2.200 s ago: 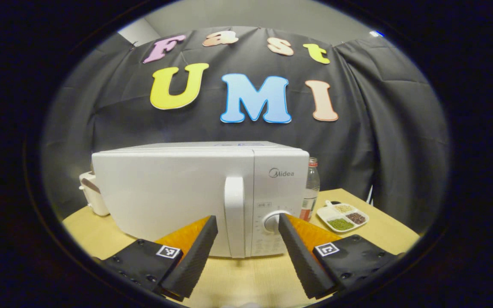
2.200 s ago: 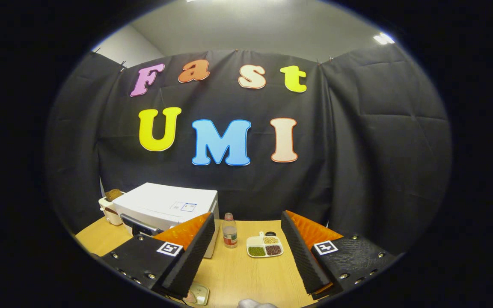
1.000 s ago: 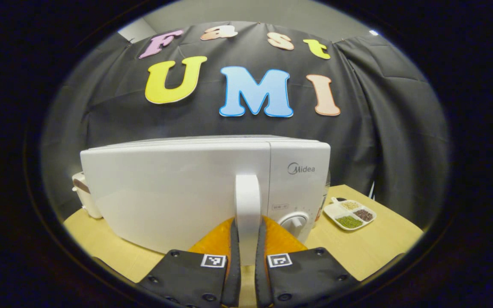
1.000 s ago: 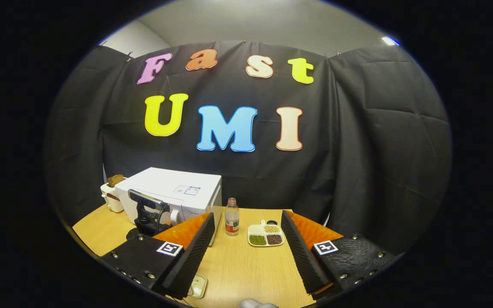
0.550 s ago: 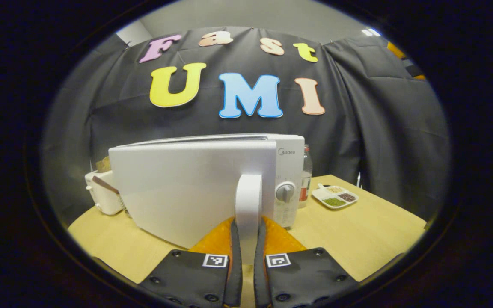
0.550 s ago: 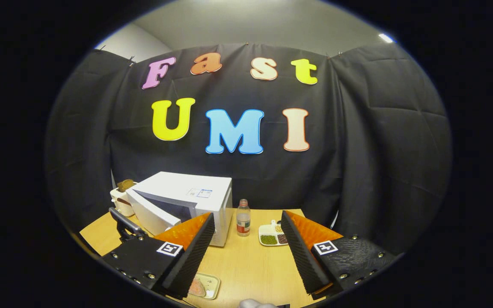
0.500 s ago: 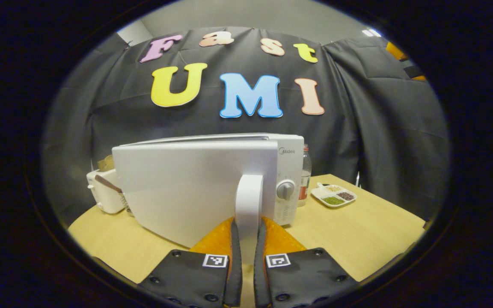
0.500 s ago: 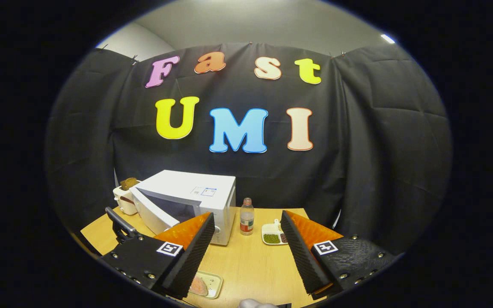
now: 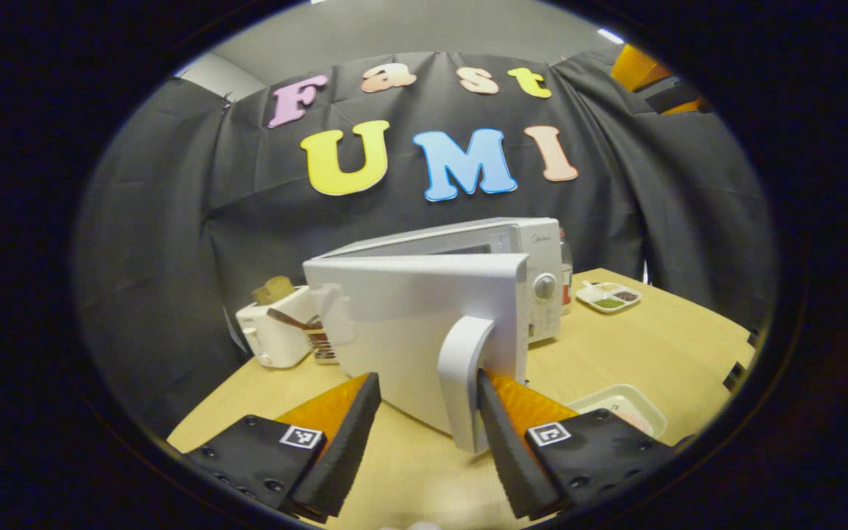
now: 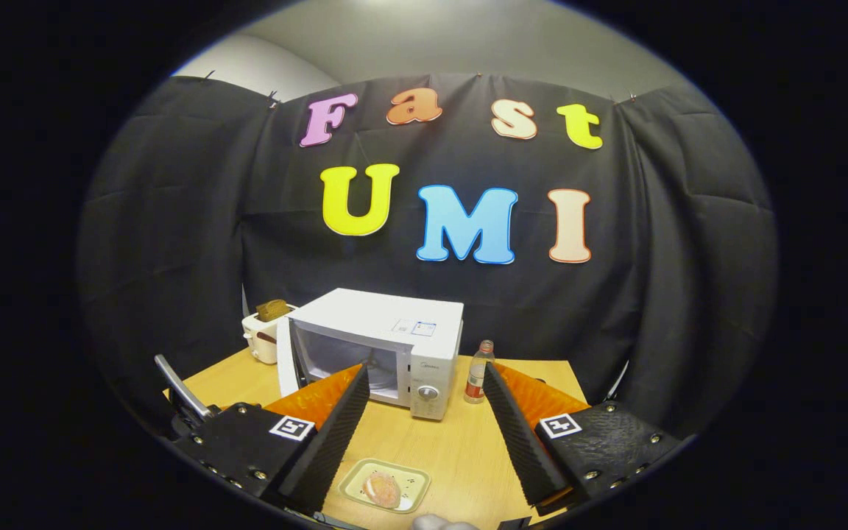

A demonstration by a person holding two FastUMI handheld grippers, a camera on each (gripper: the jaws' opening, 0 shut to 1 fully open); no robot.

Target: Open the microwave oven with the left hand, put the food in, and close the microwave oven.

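My left claw [image 9: 422, 412] stood wide open, holding nothing, with the microwave door's handle [image 9: 463, 375] touching its finger at 1 o'clock, and I judged this stiff, light door easiest to take by that handle.

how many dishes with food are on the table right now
2: a pale dish holding the food sits near the table's front edge, between the right gripper's fingers; a divided dish of grains lies far back, right of the microwave.
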